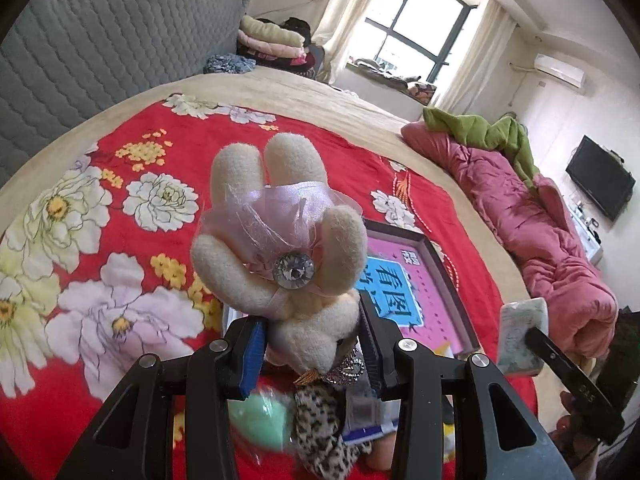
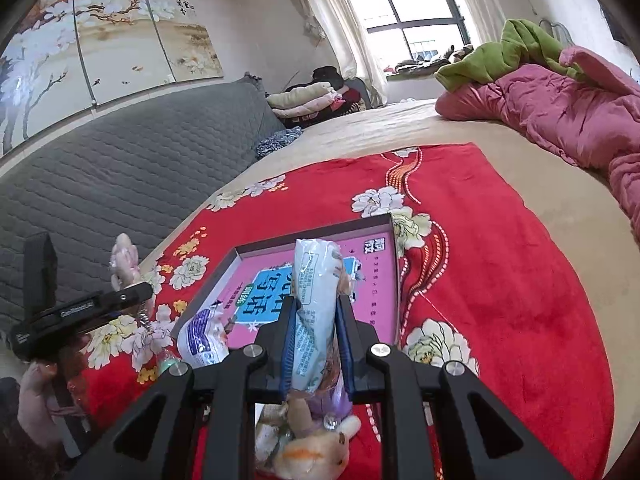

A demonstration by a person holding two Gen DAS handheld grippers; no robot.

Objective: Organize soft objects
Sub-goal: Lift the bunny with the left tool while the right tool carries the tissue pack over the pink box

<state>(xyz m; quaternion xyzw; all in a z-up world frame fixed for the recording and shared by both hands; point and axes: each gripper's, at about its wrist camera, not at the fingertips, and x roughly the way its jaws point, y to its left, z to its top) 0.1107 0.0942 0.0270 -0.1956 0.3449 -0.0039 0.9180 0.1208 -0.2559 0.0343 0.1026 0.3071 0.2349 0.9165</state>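
My left gripper (image 1: pixel 312 344) is shut on a cream plush rabbit (image 1: pixel 276 236) with a lilac ribbon and a gem, held above the red floral blanket (image 1: pixel 120 200). My right gripper (image 2: pixel 316 340) is shut on a soft pack in clear printed wrap (image 2: pixel 316 280), held over a shallow pink box lid (image 2: pixel 372 280). The pack and right gripper also show in the left wrist view (image 1: pixel 520 336). The rabbit and left gripper show at the left of the right wrist view (image 2: pixel 124 264). Below the grippers lie a leopard-print toy (image 1: pixel 320 428), a green soft object (image 1: pixel 260 416), a second wrapped pack (image 2: pixel 204 340) and another plush toy (image 2: pixel 316 444).
The pink box lid (image 1: pixel 436 276) lies on the blanket on a beige bed (image 2: pixel 400 128). A pink quilt (image 2: pixel 560 108) with a green cloth (image 2: pixel 504 52) lies along the right. A grey quilted headboard (image 1: pixel 100 48) and folded blankets (image 1: pixel 272 40) are at the back.
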